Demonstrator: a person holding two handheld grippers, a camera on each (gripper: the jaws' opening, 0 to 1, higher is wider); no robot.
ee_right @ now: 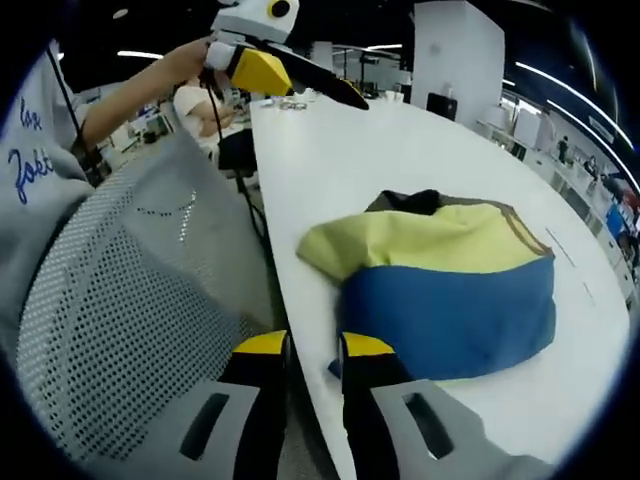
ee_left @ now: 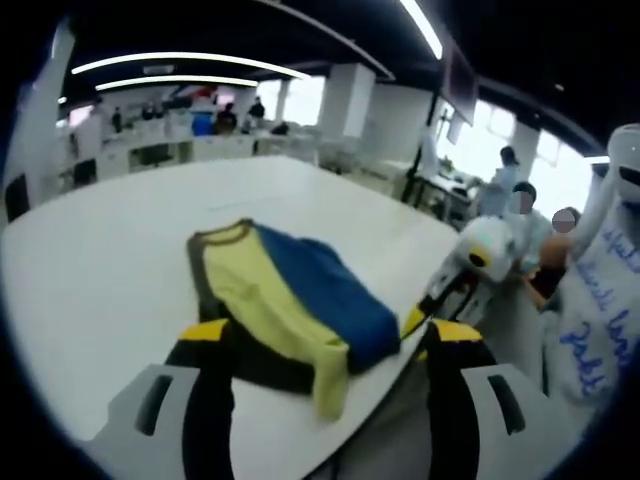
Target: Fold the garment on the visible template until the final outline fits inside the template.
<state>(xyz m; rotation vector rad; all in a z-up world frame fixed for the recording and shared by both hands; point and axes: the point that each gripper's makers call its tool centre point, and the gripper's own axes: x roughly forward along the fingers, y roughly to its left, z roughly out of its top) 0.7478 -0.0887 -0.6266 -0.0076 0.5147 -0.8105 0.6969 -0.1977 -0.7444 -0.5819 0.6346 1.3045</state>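
Garment [ee_right: 450, 285] is lying bunched near the surface [ee_right: 400, 150] edge; soft and light, it is asking for hem-corner pinches. Left claw [ee_left: 330, 350] is hovering spread; right claw [ee_right: 312, 352] is nearly pressed together, pinching nothing.

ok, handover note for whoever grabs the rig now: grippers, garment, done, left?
Left hand-held gripper: jaws open, empty, hanging over the near edge of the garment.
Right hand-held gripper: jaws nearly together, nothing between them, at the table edge beside the garment's blue part.
Garment: yellow, blue and dark, lying folded in a loose bundle on the white table near its edge, one yellow sleeve end sticking out.
Done: judging by the bundle, at least one fold is in.
Left: I cannot make out a clear template outline, only faint marks beyond the garment, so fit is unconfirmed; tuck the sleeve, then check.
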